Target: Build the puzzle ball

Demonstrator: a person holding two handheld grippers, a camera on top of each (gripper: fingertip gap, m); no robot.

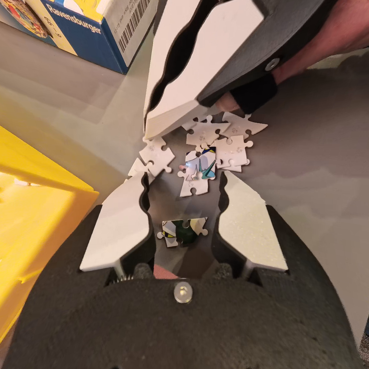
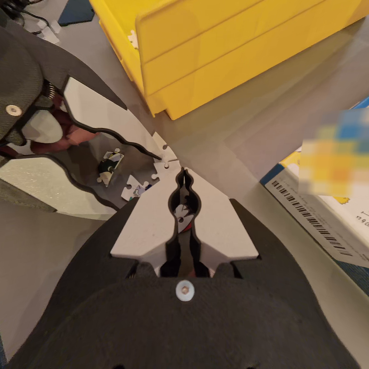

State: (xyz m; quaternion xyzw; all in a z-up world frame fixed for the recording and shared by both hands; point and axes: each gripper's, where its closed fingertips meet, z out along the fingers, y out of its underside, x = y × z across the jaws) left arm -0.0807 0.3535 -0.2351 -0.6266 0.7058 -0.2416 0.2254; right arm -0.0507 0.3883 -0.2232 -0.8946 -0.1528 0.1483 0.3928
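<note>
The puzzle ball looks barely begun. Loose puzzle pieces (image 1: 201, 155) lie scattered on the grey table (image 1: 299, 179), most face down with the white back up. One printed piece (image 1: 200, 166) sits on a white one in the middle of the scatter, and another printed piece (image 1: 182, 231) lies alone, nearer. No curved shell or joined section of any size shows in either view, so I judge that nearly all the assembly is left.

The left gripper (image 1: 184, 177) hangs low over the table with its jaws wide apart and nothing between them; the lone printed piece lies on the table below the gap, not held.

The right gripper (image 2: 184, 171) comes in from the far right in the left wrist view, tilted steeply down, tips at the far edge of the scatter. Its jaws are almost together. A printed piece (image 2: 182, 214) shows through the gap between them, but I cannot tell whether it is pinched or lies beneath.

A yellow bin (image 2: 229, 60) stands to the left, and the puzzle box (image 1: 79, 34) at the far left.
</note>
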